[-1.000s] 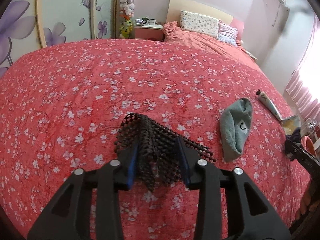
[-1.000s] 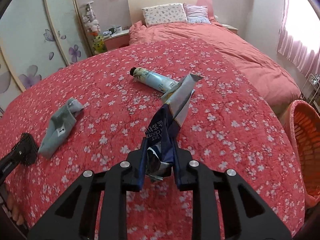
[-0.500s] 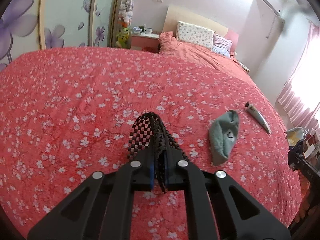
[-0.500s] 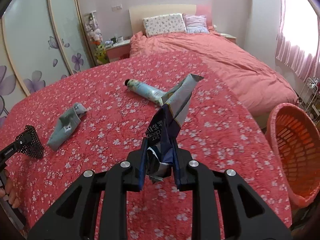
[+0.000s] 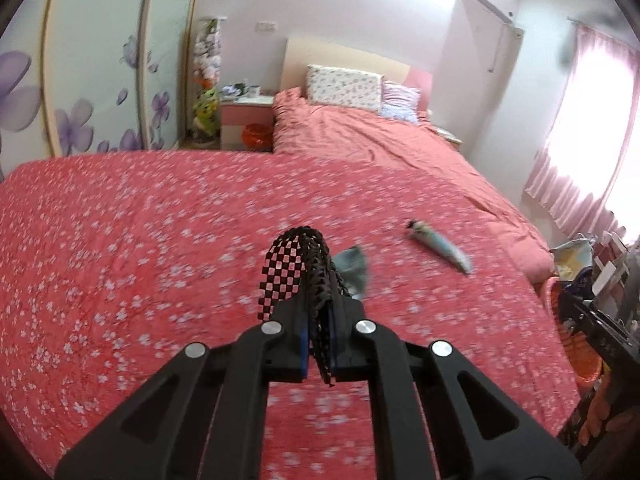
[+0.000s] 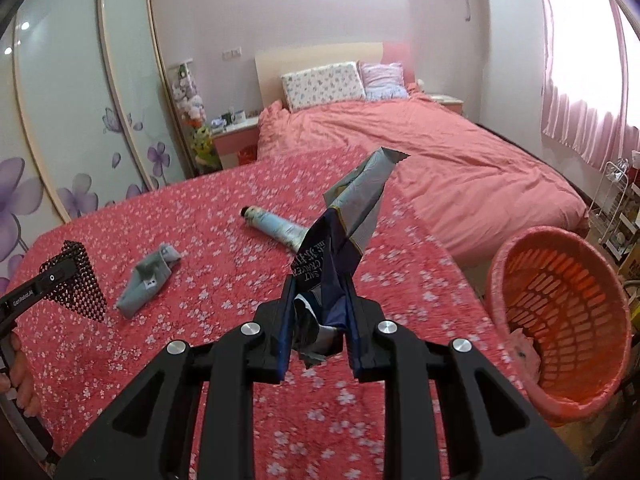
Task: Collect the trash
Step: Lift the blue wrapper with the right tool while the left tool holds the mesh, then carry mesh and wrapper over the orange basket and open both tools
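Observation:
My left gripper (image 5: pixel 319 312) is shut on a black mesh net (image 5: pixel 296 268) and holds it lifted above the red floral bedspread (image 5: pixel 120 248). The net also shows at the left of the right wrist view (image 6: pixel 74 284). My right gripper (image 6: pixel 320 312) is shut on a crumpled dark blue and silver snack wrapper (image 6: pixel 352 216), held above the bedspread. An orange laundry basket (image 6: pixel 560 312) stands to the right of it, beside the bed. A light blue tube (image 6: pixel 276 228) lies on the bedspread, also seen in the left wrist view (image 5: pixel 440 246).
A grey sock (image 6: pixel 150 278) lies on the bedspread, partly hidden behind the net in the left wrist view (image 5: pixel 354 266). A second bed with pillows (image 6: pixel 324 84) is behind. Sliding wardrobe doors (image 6: pixel 80 112) line the left. A wire rack (image 6: pixel 616 208) stands at far right.
The left gripper closed on the net and lifted it off the bedspread. The right gripper with the wrapper rose and drew back, bringing the orange basket into view.

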Available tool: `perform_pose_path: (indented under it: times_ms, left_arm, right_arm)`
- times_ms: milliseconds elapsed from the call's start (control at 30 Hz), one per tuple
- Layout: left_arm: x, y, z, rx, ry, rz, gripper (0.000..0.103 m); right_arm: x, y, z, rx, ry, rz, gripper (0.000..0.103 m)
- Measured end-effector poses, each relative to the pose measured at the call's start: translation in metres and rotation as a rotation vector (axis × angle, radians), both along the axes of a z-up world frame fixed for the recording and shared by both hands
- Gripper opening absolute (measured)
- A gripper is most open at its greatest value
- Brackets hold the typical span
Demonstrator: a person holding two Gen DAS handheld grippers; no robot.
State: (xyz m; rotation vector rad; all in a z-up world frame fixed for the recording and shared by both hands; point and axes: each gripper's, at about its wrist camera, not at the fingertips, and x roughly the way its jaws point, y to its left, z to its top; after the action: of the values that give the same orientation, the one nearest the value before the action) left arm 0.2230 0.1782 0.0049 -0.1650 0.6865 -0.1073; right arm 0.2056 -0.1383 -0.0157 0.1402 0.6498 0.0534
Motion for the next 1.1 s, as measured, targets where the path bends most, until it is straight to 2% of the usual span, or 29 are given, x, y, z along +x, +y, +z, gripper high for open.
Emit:
perform_pose_path:
  times_ms: [333, 533, 1100]
  left_arm:
    - [-0.007, -0.068, 0.035, -0.025, -0.071, -0.116, 0.008]
    - [-0.011, -0.118, 0.047, -0.037, -0.094, -0.206, 0.007]
    - [-0.017, -0.257, 0.048, -0.095, -0.091, -0.439, 0.008]
  right_arm:
    - [-0.023, -0.037, 0.017, 0.022, -0.072, -0.051, 0.022]
    - [-0.037, -0.063, 0.02, 0.034, -0.098, -0.096, 0.022]
    - [-0.071, -0.152, 0.019, 0.056, -0.14, -0.249, 0.022]
